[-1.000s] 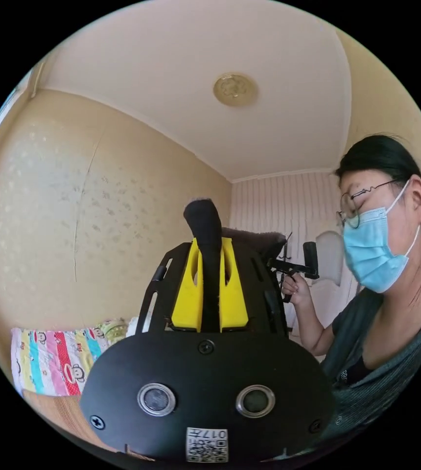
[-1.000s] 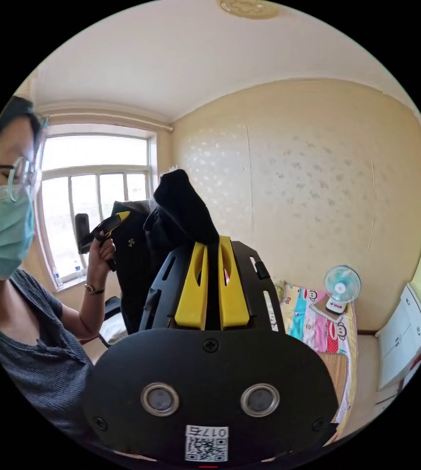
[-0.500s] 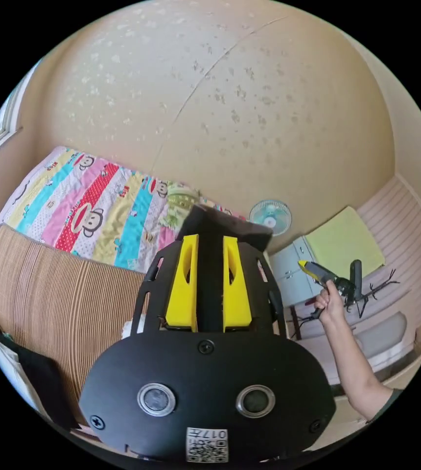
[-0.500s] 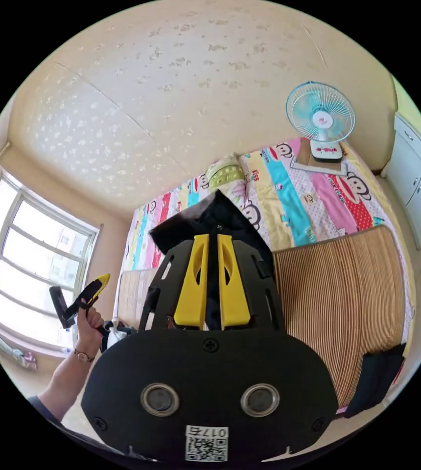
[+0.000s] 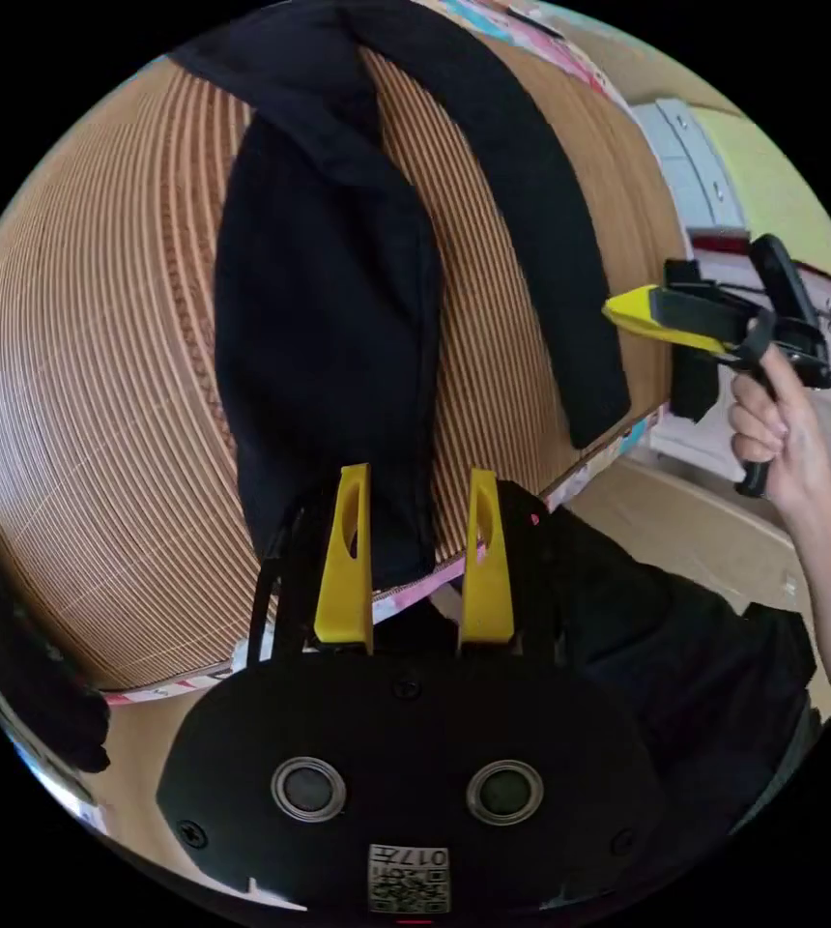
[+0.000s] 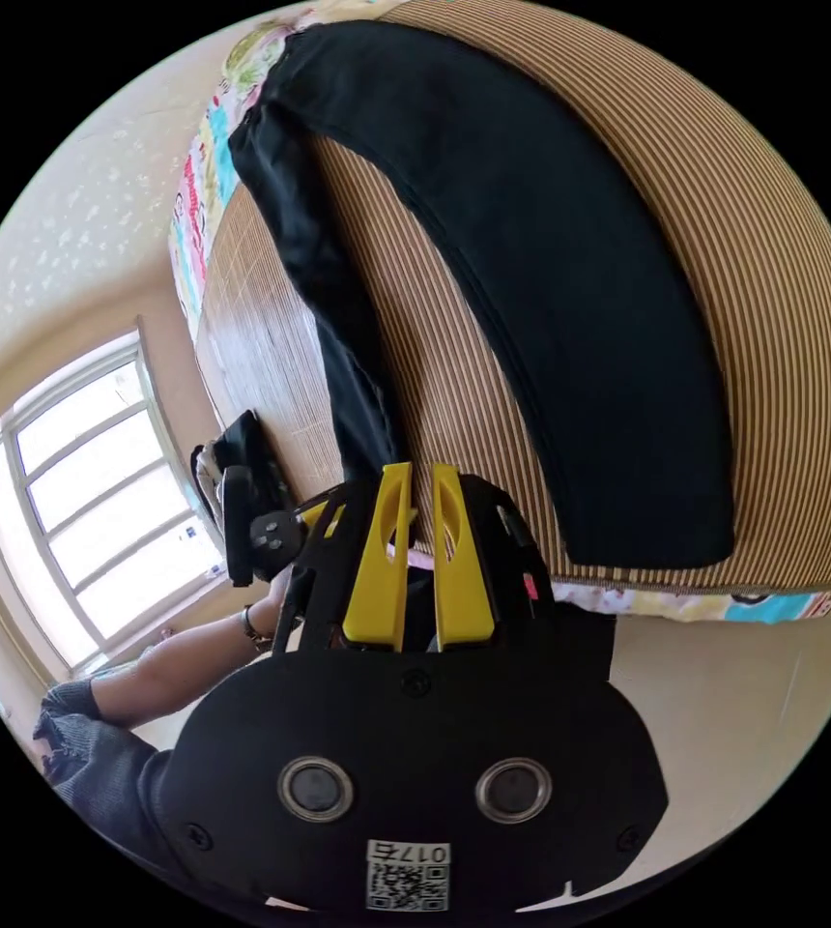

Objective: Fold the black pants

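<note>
Lying on striped mat point(image 5: 77, 387): black pants point(image 5: 329, 319), left gripper point(image 5: 417, 565) jaws apart.

A bed covered by a tan ribbed woven mat point(image 5: 97, 406) carries the things. A pair of black fabric pants point(image 5: 329, 319) lies directly on the mat, its two legs spread apart with bare mat between them. In the left gripper view one leg runs toward 6 o'clock and the other toward 4 o'clock, both ends reaching near the mat's edge. A bright cartoon-print sheet point(image 6: 686, 604) shows under the mat's edge in the right gripper view, at 4 o'clock.
</note>
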